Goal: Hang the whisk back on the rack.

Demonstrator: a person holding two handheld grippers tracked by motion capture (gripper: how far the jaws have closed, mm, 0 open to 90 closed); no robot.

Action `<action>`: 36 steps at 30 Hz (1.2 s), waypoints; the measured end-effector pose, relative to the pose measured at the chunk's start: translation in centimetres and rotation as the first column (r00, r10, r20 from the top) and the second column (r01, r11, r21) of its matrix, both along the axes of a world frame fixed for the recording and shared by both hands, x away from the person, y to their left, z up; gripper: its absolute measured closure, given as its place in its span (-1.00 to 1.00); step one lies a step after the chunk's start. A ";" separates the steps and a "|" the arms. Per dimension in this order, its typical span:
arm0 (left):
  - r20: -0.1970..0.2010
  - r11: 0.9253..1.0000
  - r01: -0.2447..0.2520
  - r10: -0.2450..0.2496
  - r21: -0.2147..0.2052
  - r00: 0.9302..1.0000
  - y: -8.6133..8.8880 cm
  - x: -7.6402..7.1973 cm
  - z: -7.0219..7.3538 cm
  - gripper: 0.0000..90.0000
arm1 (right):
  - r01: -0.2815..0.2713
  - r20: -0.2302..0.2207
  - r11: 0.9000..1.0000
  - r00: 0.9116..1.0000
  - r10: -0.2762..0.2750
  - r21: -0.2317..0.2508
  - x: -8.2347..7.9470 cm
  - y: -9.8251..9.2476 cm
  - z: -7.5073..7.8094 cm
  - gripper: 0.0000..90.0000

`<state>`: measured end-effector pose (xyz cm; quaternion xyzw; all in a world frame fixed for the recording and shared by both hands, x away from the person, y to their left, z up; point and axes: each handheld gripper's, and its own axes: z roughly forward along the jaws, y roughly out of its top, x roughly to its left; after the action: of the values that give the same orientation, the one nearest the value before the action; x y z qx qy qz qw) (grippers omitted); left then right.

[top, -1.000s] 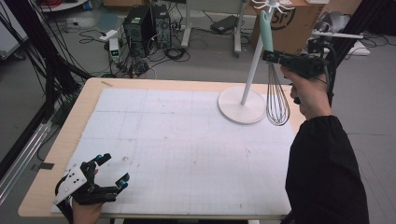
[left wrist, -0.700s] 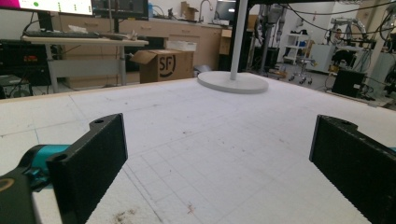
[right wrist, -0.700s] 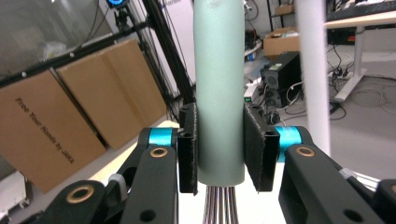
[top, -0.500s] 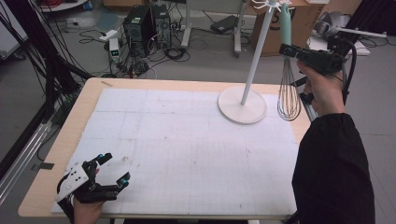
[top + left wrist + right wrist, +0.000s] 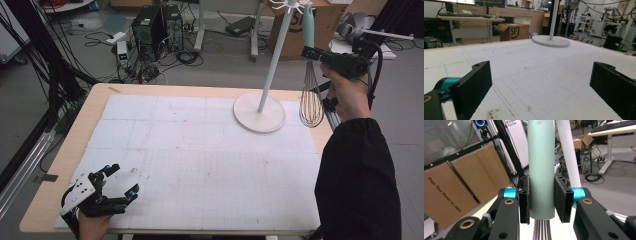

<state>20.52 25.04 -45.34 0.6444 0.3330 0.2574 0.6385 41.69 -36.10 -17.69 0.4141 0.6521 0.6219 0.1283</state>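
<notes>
Right tongs (image 5: 311,52) clamp the mint-green handle of a whisk (image 5: 311,100), pads pressed flat on either side just above where the wires start, so the wire head hangs straight down, clear of the counter (image 5: 60,150). That upright hold looks meant for hooking the handle's top onto the white stand (image 5: 260,112) just beside the tongs. Left tongs (image 5: 120,192) rest near the counter's front corner, well apart from the whisk, spread wide and holding nothing, apparently just parked.
</notes>
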 end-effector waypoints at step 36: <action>-0.014 0.999 -0.026 0.026 0.022 1.000 -0.1 0.1 -0.2 -0.90 | -0.013 0.009 0.993 1.000 0.014 -0.117 1.8 -0.4 -0.4 0.54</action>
<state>20.57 24.96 -45.58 0.6489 0.3430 0.2646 0.6255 43.46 -36.54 -18.06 0.3986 0.6895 0.5856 0.1511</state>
